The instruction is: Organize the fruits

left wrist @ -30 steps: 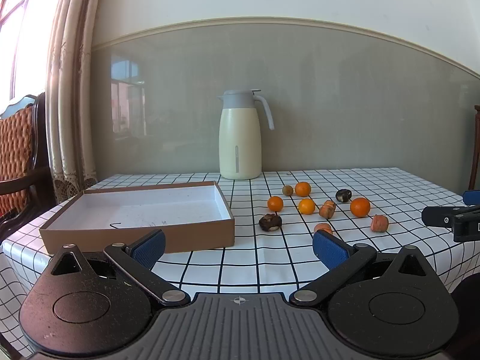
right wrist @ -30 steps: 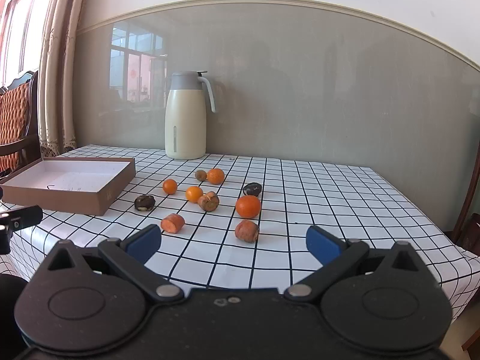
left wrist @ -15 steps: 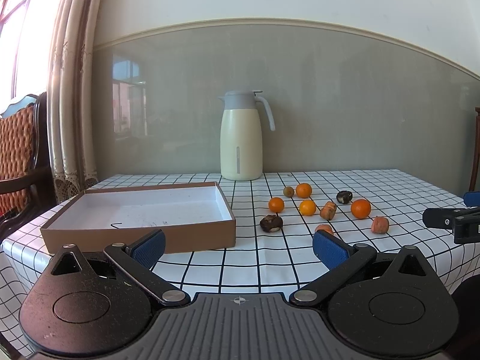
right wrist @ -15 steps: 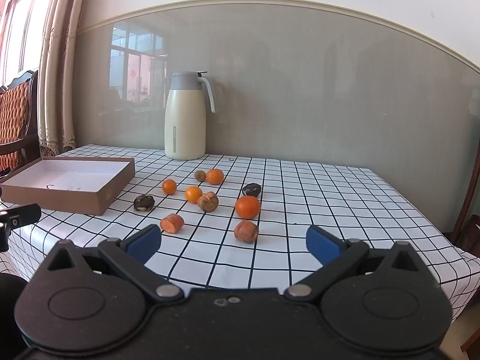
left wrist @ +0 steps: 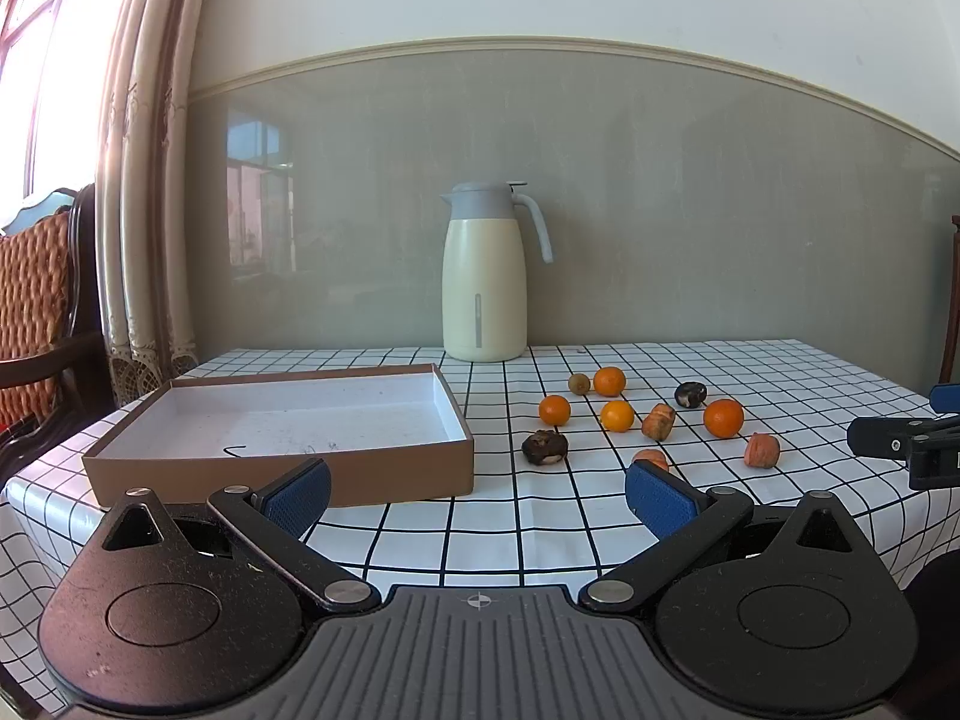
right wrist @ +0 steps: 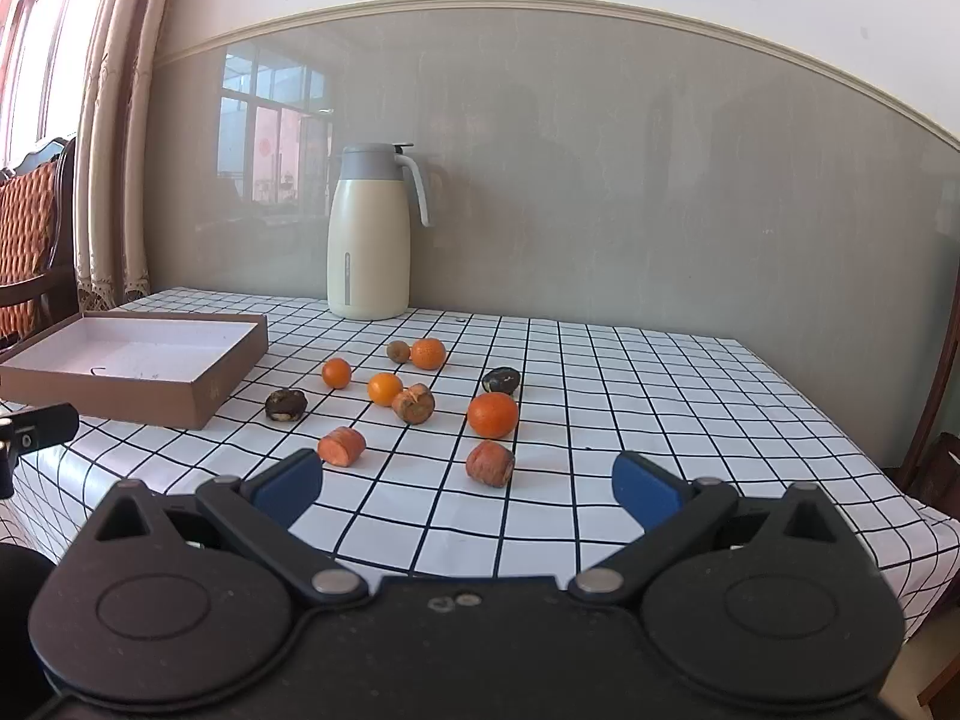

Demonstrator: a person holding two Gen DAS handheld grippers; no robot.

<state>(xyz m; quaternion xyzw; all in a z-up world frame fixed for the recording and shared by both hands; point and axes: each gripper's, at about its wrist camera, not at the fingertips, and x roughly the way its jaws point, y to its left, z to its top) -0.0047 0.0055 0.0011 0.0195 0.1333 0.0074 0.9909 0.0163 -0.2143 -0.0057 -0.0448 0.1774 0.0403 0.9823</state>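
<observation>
Several small fruits lie scattered on the checked tablecloth: oranges such as one, dark wrinkled ones, and reddish-orange pieces. An empty brown cardboard box with a white inside sits to their left. My left gripper hangs open near the table's front edge, in front of the box's right corner. My right gripper is open too, just short of the nearest reddish pieces. Neither holds anything.
A cream thermos jug stands at the back by the grey wall. A wooden chair with an orange cushion is at the left, beside curtains. The right gripper's tip shows at the left view's right edge.
Both views have barely shifted; the left wrist view drifted slightly so the scene sits a little higher and to the right. Both grippers stay open.
</observation>
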